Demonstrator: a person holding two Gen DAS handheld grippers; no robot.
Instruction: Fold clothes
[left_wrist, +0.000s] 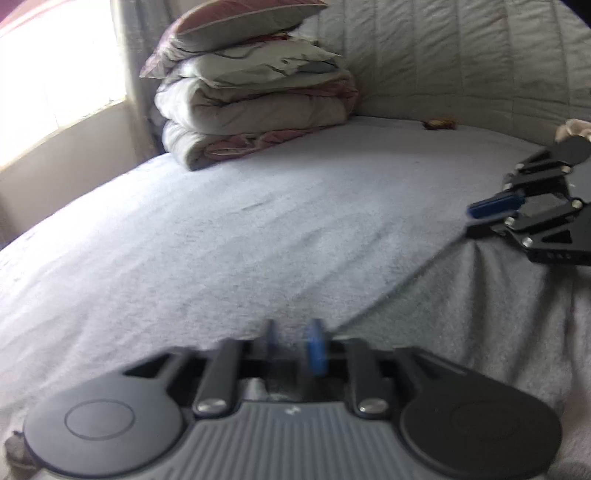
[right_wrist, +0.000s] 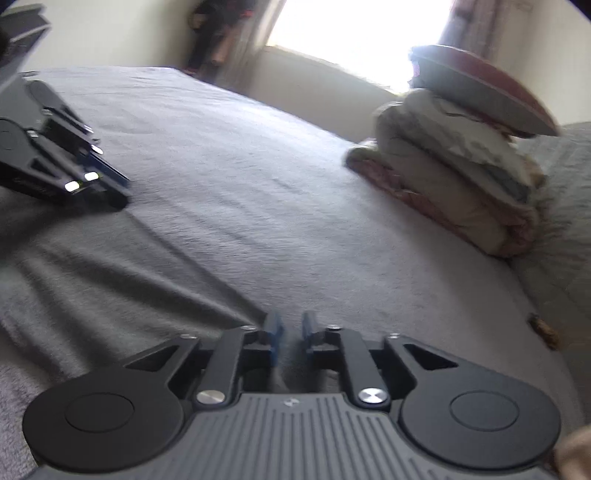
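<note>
I hold both grippers low over a grey cloth (left_wrist: 461, 295) on the bed (left_wrist: 221, 221). The left gripper (left_wrist: 295, 345) and right gripper (right_wrist: 290, 334) are parted, grasping nothing. Bedding (left_wrist: 255, 99) is stacked far off.

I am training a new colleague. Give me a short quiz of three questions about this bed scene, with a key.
1. True or false: a pillow tops the stack of bedding.
2. The dark grey cloth lies on: A the bed, B the floor, C a chair?
3. Fill in: the jaws of the left gripper stand ___ (open or shut).
Key: 1 true; 2 A; 3 open.
</note>
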